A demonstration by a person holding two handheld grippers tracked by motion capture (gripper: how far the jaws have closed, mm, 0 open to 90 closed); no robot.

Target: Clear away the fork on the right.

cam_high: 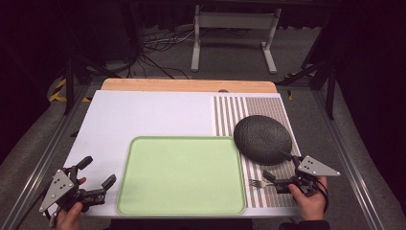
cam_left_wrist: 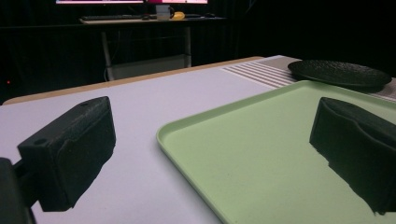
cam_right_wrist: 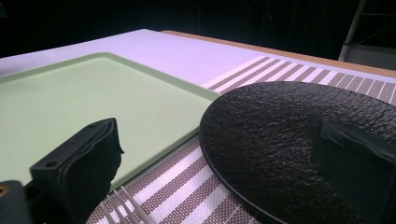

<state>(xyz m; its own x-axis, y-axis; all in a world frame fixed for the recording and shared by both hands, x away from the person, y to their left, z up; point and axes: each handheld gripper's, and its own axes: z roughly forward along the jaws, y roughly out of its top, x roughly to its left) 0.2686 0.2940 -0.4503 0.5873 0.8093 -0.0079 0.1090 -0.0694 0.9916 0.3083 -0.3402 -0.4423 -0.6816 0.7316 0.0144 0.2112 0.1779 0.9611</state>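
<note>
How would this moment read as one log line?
left gripper: open, empty | right gripper: open, by fork | tray: empty | plate: on mat

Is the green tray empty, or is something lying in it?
Empty. The green tray shows only bare surface in the high view; the fork and black plate lie on the striped mat beside it.
</note>
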